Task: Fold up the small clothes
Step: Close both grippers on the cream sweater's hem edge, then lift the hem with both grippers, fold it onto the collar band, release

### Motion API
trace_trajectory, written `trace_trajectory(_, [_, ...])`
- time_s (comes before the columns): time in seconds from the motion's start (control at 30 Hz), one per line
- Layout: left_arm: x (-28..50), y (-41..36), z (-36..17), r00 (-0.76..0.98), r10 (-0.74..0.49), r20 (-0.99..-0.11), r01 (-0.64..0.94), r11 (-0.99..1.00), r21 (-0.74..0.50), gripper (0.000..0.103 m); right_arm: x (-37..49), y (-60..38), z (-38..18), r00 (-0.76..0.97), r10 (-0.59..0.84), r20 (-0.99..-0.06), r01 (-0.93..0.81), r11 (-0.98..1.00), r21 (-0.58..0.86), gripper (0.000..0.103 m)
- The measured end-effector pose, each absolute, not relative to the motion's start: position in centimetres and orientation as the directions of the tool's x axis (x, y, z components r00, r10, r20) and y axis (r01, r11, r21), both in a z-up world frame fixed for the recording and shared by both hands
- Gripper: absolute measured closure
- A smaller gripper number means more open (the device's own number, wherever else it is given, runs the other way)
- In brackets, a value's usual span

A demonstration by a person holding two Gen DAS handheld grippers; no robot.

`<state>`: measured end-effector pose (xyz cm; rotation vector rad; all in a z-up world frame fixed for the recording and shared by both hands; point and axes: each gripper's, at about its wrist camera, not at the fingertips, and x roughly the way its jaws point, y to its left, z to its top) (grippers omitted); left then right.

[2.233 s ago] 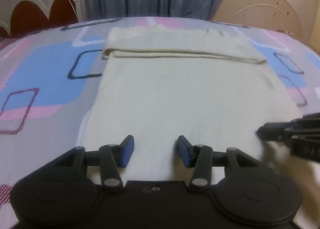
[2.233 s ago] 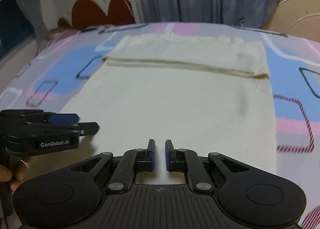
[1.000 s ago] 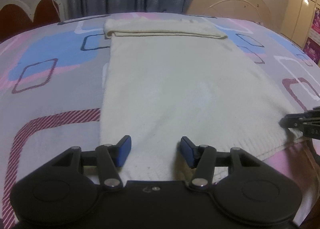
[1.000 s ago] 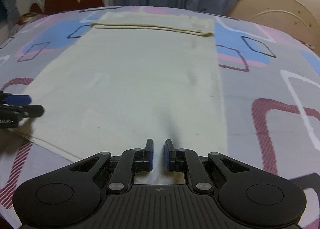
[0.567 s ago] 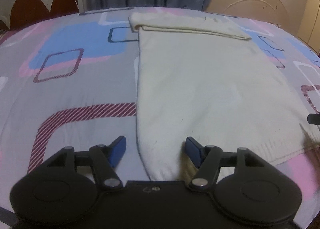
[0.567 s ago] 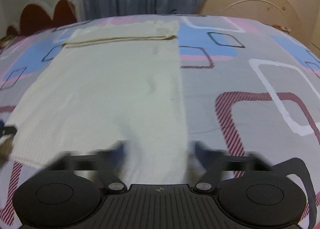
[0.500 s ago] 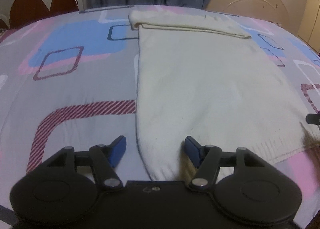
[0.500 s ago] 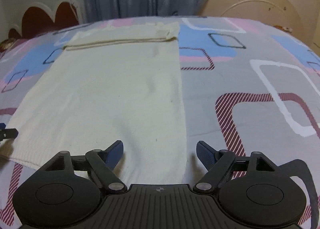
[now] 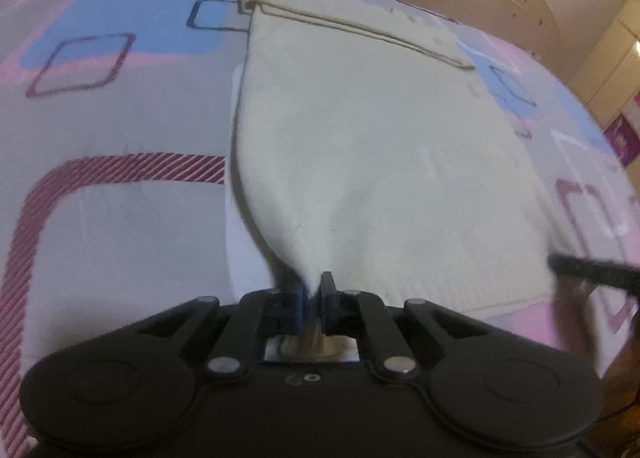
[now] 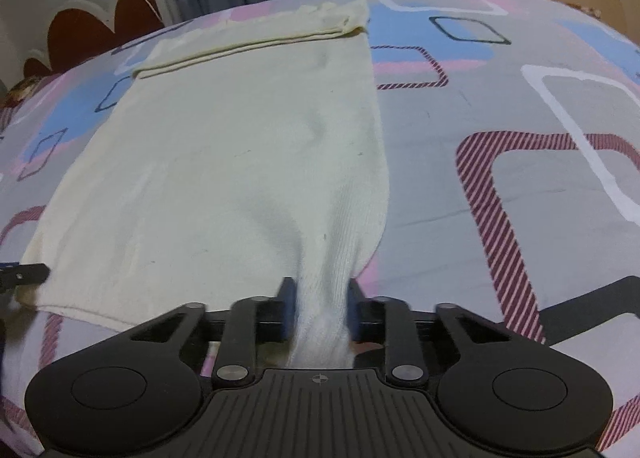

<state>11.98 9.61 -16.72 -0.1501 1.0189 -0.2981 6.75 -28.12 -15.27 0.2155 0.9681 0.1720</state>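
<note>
**Both grippers clamping down, pitched forward-down**

Left gripper [image 9: 313, 300]: jaws are closing, blue pads nearly meeting, pinching a bunched corner of the cream garment [image 9: 380, 145] between them. Linkage arms are folding inward, body tilting steeply down.

Right gripper [image 10: 318, 308]: jaws are closing too, pads pressing a thicker wad of the same cloth, so the gap is staying wider. Same steep downward pitch. Each gripper's tip is showing at the edge of the other's view.

Garment [image 9: 380, 161] flat on bedspread [image 9: 112, 217], far end folded over, near corners apparently bunched in each hand-held gripper.
</note>
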Motion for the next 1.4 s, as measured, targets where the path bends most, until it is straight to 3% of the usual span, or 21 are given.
trace_trajectory(0.27, [13.8, 8.9, -13.2, 0.595, -0.392, -0.702, 0.243, 0.92, -0.308, 0.097, 8.4, -30.0, -12.1, 0.586, 0.406, -0.702, -0.038, 0.879, 0.476, 0.097])
trace_trajectory(0.67, [25.9, 7.0, -8.1, 0.803, -0.345, -0.486, 0.219, 0.929, -0.297, 0.097, 21.4, -32.5, -5.7, 0.735, 0.429, -0.526, -0.089, 0.829, 0.552, 0.097])
trace_trajectory(1.0, [39.4, 4.5, -10.3, 0.834, -0.259, -0.488, 0.133, 0.952, -0.277, 0.097, 37.1, -33.4, -8.8, 0.765, 0.393, -0.509, 0.001, 0.79, 0.613, 0.097])
trace_trajectory(1.17, [45.1, 4.1, -12.1, 0.785, -0.205, -0.585, 0.07, 0.967, -0.245, 0.096, 42.3, -35.1, -12.0, 0.741, 0.377, -0.555, 0.105, 0.752, 0.651, 0.096])
trace_trajectory(1.33, [47.6, 4.7, -13.5, 0.761, -0.162, -0.629, 0.014, 0.972, -0.234, 0.078, 44.9, -36.5, -13.4, 0.728, 0.371, -0.576, 0.132, 0.749, 0.65, 0.095])
trace_trajectory(1.37, [47.6, 4.9, -13.5, 0.769, -0.152, -0.621, 0.005, 0.973, -0.232, 0.071, 45.1, -36.6, -13.4, 0.73, 0.36, -0.581, 0.129, 0.761, 0.635, 0.089])
trace_trajectory(1.4, [47.6, 5.1, -13.4, 0.779, -0.138, -0.612, -0.007, 0.973, -0.229, 0.048, 45.3, -36.8, -13.3, 0.74, 0.328, -0.587, 0.14, 0.778, 0.612, 0.083])
